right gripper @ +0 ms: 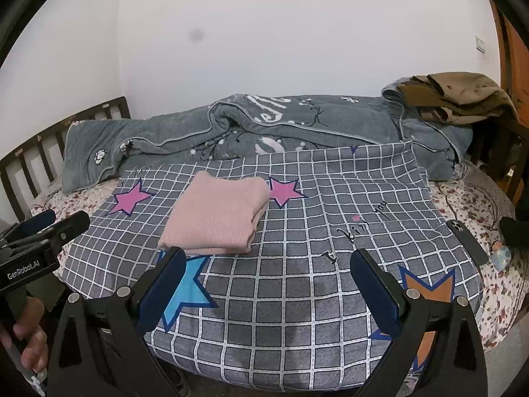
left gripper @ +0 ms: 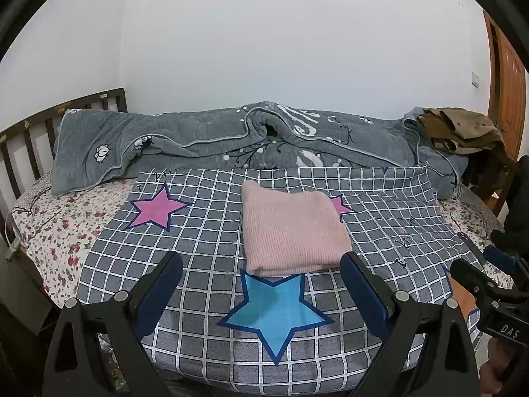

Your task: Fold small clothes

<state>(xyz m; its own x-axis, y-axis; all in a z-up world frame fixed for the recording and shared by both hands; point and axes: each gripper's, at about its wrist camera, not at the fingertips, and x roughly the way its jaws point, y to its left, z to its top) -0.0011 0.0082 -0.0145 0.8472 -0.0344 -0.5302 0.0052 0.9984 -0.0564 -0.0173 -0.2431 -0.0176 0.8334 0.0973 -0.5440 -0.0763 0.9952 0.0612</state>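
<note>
A pink knitted garment (left gripper: pixel 291 228) lies folded into a neat rectangle on the grey checked sheet (left gripper: pixel 205 218) with coloured stars. In the right wrist view the same pink garment (right gripper: pixel 218 215) sits left of centre. My left gripper (left gripper: pixel 261 278) hovers just short of the garment's near edge, open and holding nothing. My right gripper (right gripper: pixel 267 271) is also open and empty, over bare checked sheet (right gripper: pixel 297 231) to the right of the garment. Each gripper shows at the edge of the other's view.
A rumpled grey quilt (left gripper: pixel 251 139) lies along the wall behind the sheet. Brown clothes (left gripper: pixel 459 129) are piled at the back right. A dark phone (right gripper: pixel 466 241) and a small toy (right gripper: pixel 501 253) lie on the floral bedsheet (right gripper: pixel 463 198) at right. A wooden headboard (left gripper: pixel 29 132) stands left.
</note>
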